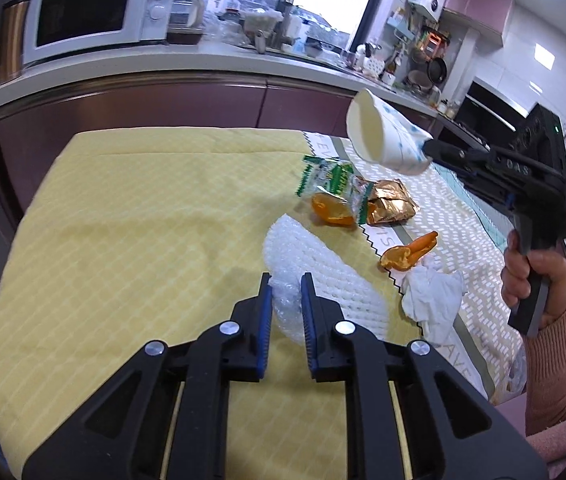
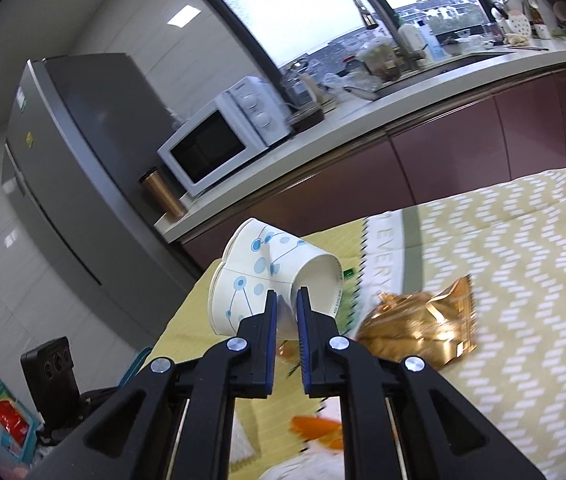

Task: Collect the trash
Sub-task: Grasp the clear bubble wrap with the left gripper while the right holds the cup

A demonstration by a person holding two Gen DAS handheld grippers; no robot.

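The right claw is pinched shut on the rim of the white paper cup with blue dots, held above the yellow-clothed counter. The left claw grips clear bubble wrap. Both should keep firm squeeze while carrying to the bin, which is not visible.

Desk stands before the counter; microwave on the counter, left end. On the desk: bubble wrap nearest, tissue to its right, peel just behind the tissue, wrappers farther back. Paper cup held above the wrappers.
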